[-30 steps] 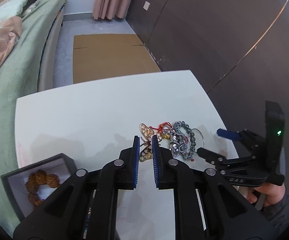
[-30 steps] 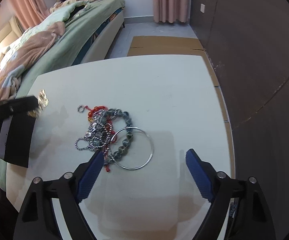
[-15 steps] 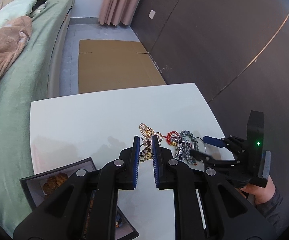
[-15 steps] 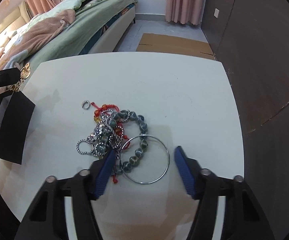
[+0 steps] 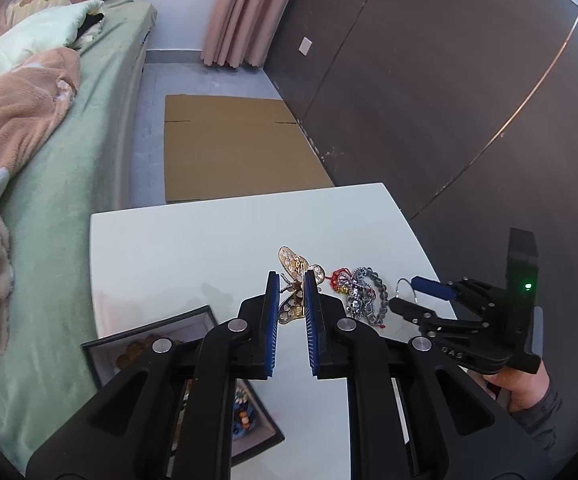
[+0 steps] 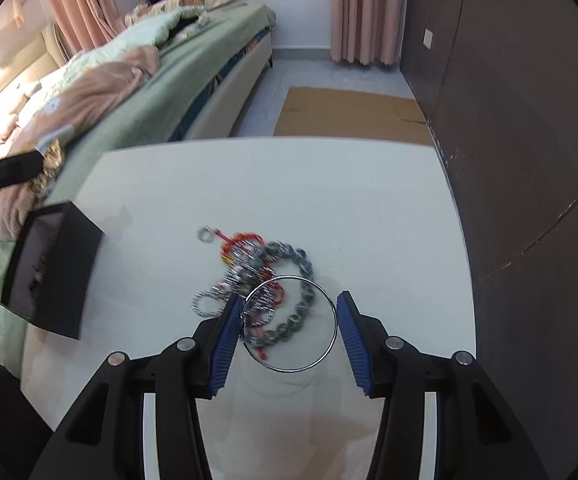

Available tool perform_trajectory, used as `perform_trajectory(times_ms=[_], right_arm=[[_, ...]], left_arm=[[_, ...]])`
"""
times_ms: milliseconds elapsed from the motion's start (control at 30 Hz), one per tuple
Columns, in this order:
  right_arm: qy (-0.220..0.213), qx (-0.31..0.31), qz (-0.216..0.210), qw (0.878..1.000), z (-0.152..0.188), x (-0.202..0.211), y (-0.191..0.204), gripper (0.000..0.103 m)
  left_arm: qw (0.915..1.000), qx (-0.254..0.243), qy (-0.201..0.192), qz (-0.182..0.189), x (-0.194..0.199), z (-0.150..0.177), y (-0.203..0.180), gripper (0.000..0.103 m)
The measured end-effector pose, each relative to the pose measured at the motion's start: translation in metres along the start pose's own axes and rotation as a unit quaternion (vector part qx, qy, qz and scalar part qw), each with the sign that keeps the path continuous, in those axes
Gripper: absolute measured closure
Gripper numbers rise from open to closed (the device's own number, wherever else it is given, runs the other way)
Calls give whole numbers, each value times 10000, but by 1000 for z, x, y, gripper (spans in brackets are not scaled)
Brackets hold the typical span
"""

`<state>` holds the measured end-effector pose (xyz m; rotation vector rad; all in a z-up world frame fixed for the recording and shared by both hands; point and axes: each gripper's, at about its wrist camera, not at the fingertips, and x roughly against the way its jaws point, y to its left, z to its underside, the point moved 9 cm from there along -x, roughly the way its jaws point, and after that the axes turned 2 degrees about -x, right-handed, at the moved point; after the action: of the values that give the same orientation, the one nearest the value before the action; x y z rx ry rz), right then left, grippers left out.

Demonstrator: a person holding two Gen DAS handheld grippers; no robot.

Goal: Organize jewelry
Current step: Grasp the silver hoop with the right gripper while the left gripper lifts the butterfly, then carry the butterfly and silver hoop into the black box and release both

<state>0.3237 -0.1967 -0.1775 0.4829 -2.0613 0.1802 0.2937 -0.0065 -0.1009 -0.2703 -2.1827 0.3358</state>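
My left gripper (image 5: 291, 280) is shut on a gold butterfly brooch (image 5: 293, 266) and holds it above the white table (image 5: 193, 248). A black jewelry box (image 5: 149, 344) with a brown bead bracelet inside lies under the left gripper; it also shows in the right wrist view (image 6: 51, 272). My right gripper (image 6: 287, 304) is open, its fingers on either side of a thin silver bangle (image 6: 291, 322). The bangle lies on a tangle of grey beads, silver chain and red cord (image 6: 263, 276). A small silver ring (image 6: 205, 234) lies beside the tangle.
A bed with green cover (image 5: 49, 168) and a pink blanket runs along the table's left side. Flat cardboard (image 5: 229, 144) lies on the floor beyond the table. A dark wall (image 6: 529, 120) stands close on the right.
My left gripper has risen and drawn back over the box with the brooch. My right gripper has moved forward over the bangle and its fingers have narrowed around it.
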Motion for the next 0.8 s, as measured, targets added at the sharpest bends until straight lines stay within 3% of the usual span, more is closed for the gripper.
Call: perform_trajectory(times_ms=[733,767,800], right_arm=[[-808,-26,-436,9958,-22,75,81,55],[-814,-22,-449,9957,-22,76,84,55],[-822,-22,-490,9954,-22,77,89,55]], left_arm=[[9991,311,-161,-244,70,29,33,89],[9989,350,-137,-268,70,32,36,80],[9988,387,-124,-289,70,34,39,62]])
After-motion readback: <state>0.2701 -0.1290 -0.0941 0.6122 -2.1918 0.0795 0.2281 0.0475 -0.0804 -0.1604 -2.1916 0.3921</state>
